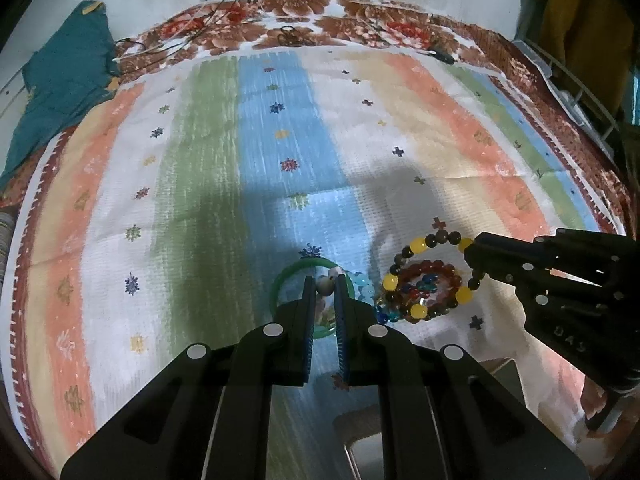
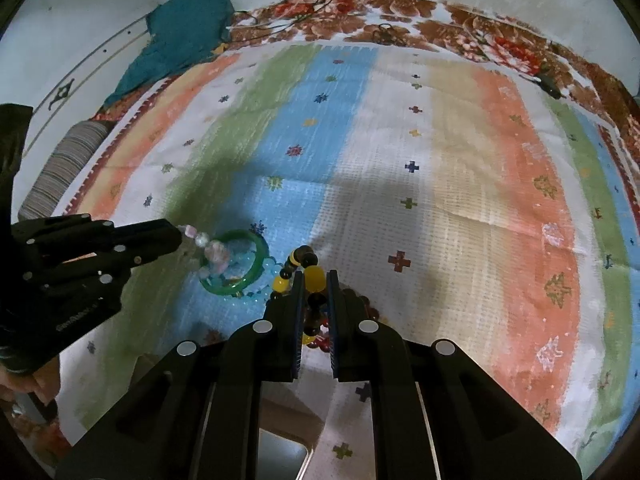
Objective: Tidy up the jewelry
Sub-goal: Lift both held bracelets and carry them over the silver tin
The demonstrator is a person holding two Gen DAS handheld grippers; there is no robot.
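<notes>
Striped cloth (image 1: pixel 200 184) in green, blue, cream and orange bands w/ small flower motifs covers the bed, a brown floral border (image 1: pixel 320 28) running across at 12 o'clock and a teal garment (image 1: pixel 60 88) bunched at approx. 10 o'clock in the left wrist view. Left gripper (image 1: pixel 323 284) is pinched on a pale bead bracelet (image 2: pixel 208 246), a whitish bead caught between its tips; the strand hangs off those tips above a green bangle (image 2: pixel 256 276) lying on the blue stripe, w/ a light-blue bead strand (image 1: pixel 366 286) just beside it. Right gripper (image 2: pixel 314 280) is clamped on a yellow-and-dark bead bracelet (image 1: pixel 416 248), a big yellow bead between its blades. At 3 o'clock of the bangle, a red bead bracelet (image 1: pixel 432 272) and mixed blue beads (image 1: pixel 400 308) sit in a touching pile.
</notes>
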